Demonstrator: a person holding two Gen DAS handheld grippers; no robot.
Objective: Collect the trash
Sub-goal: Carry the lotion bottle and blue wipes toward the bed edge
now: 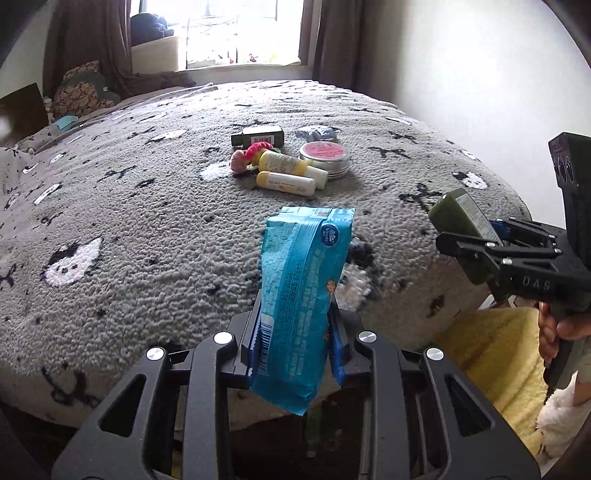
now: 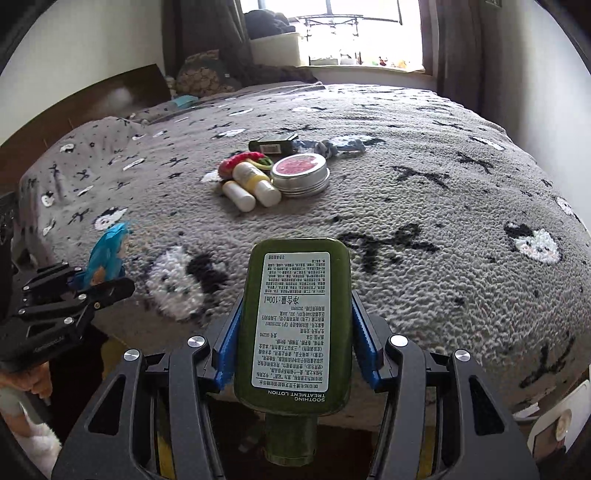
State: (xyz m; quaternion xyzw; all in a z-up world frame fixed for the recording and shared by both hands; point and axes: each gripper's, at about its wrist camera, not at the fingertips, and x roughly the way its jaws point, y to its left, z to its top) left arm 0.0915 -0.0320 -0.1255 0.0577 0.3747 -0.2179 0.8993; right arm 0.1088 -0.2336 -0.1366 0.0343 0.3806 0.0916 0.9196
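1. Grey fleece with black-and-white cartoon shapes covers the bed (image 1: 129, 229), which fills both views; a bright window (image 1: 243, 33) with dark curtains stands behind it, and a white wall runs along the right.

2. Left hand-held gripper (image 1: 295, 325): its blue-padded fingers are closed on a blue plastic wrapper (image 1: 303, 288), pinched near the lower part so the pack stands upright and clear of the blanket. That grip keeps the floppy film from folding over the camera, I judge.

3. Right hand-held gripper (image 2: 295, 332): clamped across the flat sides of a green lotion bottle (image 2: 293, 317), cap pointing back toward the wrist and the printed label facing up. Holding it by the broad body seems the steadier choice for a smooth bottle.

4. Both pieces are held off the near edge of the bed, side by side and apart, which suggests they are being carried away to a bin; no bin shows in either view.

5. Near the middle of the bed lies a tight cluster: two small yellow tubes (image 1: 291, 175), a round tin with a pink lid (image 1: 325, 155), a dark flat box with a barcode (image 1: 257, 136), a pink and red knitted piece (image 1: 247, 155) and a grey-white scrap of cloth (image 1: 319, 133). Whether any of these counts as trash I cannot tell.

6. With both grippers full, neither can take more until it lets go of its load.
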